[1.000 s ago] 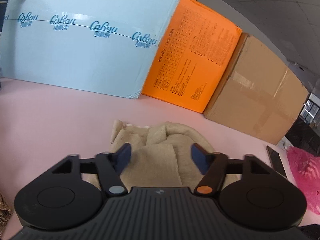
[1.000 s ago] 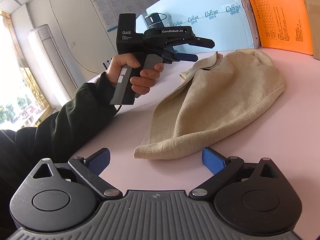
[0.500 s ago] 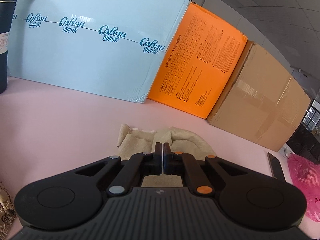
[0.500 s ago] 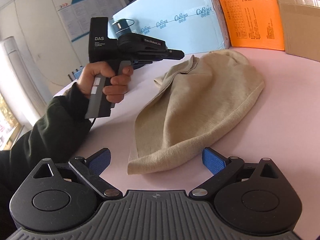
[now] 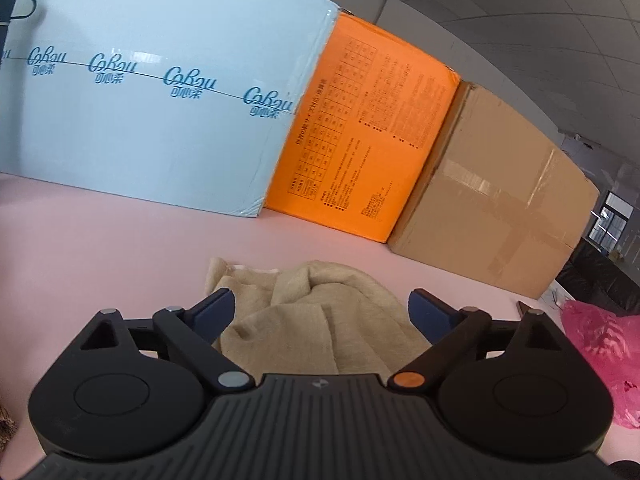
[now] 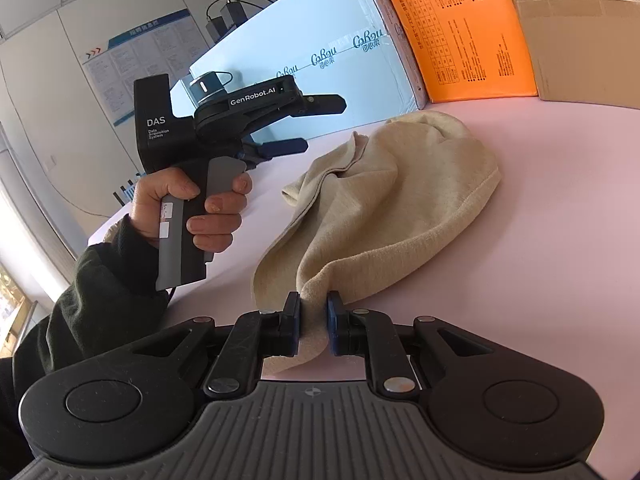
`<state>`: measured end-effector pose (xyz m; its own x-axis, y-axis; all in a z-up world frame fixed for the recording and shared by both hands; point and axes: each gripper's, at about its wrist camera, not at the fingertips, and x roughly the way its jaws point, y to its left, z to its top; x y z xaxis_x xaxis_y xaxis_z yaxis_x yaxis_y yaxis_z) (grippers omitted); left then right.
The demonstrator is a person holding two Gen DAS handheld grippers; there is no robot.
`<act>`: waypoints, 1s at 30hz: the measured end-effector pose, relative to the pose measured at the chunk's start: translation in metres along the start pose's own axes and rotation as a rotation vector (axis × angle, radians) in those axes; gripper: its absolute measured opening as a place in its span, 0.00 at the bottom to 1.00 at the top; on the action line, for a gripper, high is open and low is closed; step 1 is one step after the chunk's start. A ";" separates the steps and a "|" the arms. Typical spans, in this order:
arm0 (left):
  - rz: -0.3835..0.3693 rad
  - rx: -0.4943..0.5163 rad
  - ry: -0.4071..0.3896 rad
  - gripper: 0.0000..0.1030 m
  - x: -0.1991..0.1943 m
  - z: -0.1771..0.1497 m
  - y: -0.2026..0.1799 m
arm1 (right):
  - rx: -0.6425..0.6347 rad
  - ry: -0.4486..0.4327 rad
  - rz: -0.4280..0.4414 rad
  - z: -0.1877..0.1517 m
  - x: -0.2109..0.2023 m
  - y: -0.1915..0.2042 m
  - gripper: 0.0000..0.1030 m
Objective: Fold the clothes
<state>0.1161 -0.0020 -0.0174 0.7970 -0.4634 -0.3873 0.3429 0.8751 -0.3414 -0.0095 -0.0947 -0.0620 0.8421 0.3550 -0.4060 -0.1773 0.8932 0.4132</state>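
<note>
A beige knit garment (image 6: 400, 200) lies crumpled on the pink table (image 6: 560, 240); it also shows in the left wrist view (image 5: 320, 312). My right gripper (image 6: 313, 320) is shut on the garment's near hem, which bunches up between the blue pads. My left gripper (image 5: 322, 312) is open and empty, held above the garment's left end; in the right wrist view it (image 6: 316, 120) hovers above the table, left of the cloth, held by a hand.
A light blue box (image 5: 140, 120), an orange box (image 5: 360, 152) and a brown carton (image 5: 500, 208) stand along the back of the table. A pink plastic bag (image 5: 600, 352) lies at the right. A dark flask (image 5: 8, 8) stands at the far left.
My left gripper was open, shut, and has opened again, holding nothing. My right gripper moved forward and shut on the garment's near hem.
</note>
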 end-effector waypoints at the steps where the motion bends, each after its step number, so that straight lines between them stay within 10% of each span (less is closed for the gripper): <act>1: -0.003 0.015 0.008 0.43 0.001 -0.001 -0.002 | 0.000 0.003 -0.003 0.000 0.001 0.000 0.12; 3: 0.007 0.027 0.033 0.00 0.004 -0.002 -0.003 | -0.001 0.003 -0.001 -0.001 0.000 0.001 0.12; 18: 0.027 -0.041 0.072 0.07 0.007 0.002 0.007 | 0.090 -0.060 0.046 -0.004 -0.009 -0.013 0.12; 24: 0.088 0.063 0.065 0.48 0.013 -0.005 -0.009 | 0.104 -0.060 0.055 -0.005 -0.009 -0.015 0.12; 27: 0.103 0.096 0.070 0.45 0.015 -0.008 -0.014 | 0.114 -0.059 0.058 -0.006 -0.009 -0.016 0.12; 30: 0.120 0.100 0.095 0.07 0.019 -0.009 -0.012 | 0.122 -0.060 0.061 -0.007 -0.010 -0.017 0.12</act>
<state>0.1220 -0.0226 -0.0285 0.7861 -0.3619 -0.5011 0.2998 0.9322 -0.2029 -0.0183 -0.1118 -0.0704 0.8614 0.3873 -0.3287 -0.1690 0.8287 0.5335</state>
